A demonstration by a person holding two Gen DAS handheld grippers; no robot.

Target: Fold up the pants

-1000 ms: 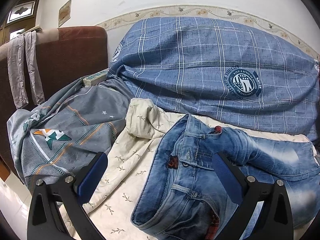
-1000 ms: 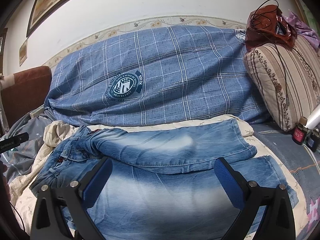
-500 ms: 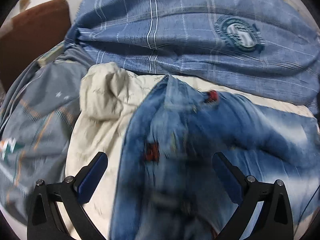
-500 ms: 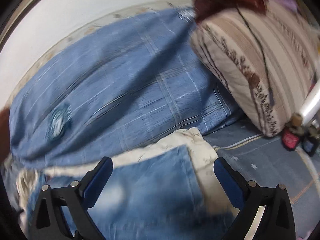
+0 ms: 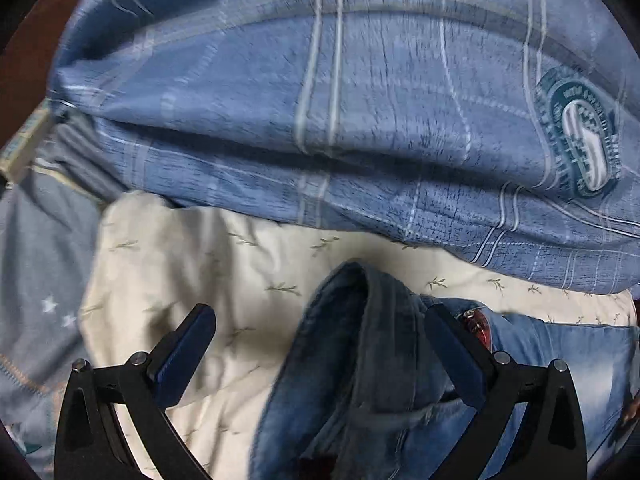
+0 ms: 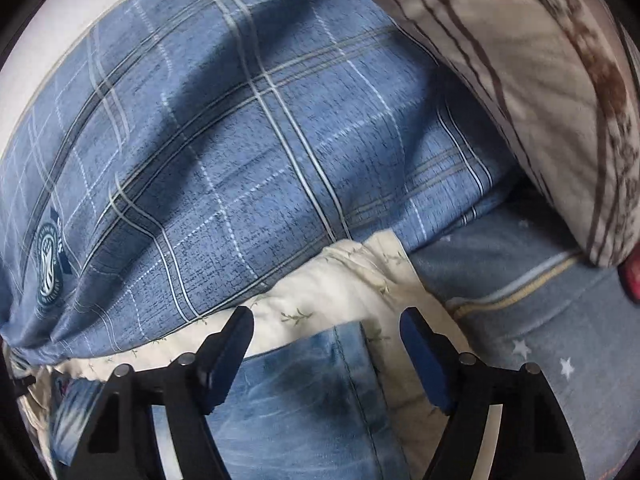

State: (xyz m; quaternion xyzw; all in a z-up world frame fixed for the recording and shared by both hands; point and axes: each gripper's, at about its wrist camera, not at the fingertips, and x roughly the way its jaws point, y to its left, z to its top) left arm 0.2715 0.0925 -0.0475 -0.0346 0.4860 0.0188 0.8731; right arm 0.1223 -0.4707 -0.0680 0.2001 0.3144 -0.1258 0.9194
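Observation:
Blue jeans lie on a cream sheet. In the left wrist view their waistband end (image 5: 360, 344) bulges up between the fingers of my left gripper (image 5: 320, 320), which is open and low over it. In the right wrist view the leg hem corner (image 6: 320, 372) lies between the fingers of my right gripper (image 6: 326, 324), which is open, a bit narrower than earlier. Neither gripper grips the cloth.
A big blue plaid pillow (image 5: 360, 100) (image 6: 220, 160) lies just behind the jeans. A striped beige cushion (image 6: 540, 80) sits at the right. A cream sheet (image 5: 180, 280) and a grey starred blanket (image 6: 540, 340) surround the jeans.
Both grippers dropped down and forward to the jeans: the left to the waistband end, the right swung right to the leg hem. The right fingers narrowed a little.

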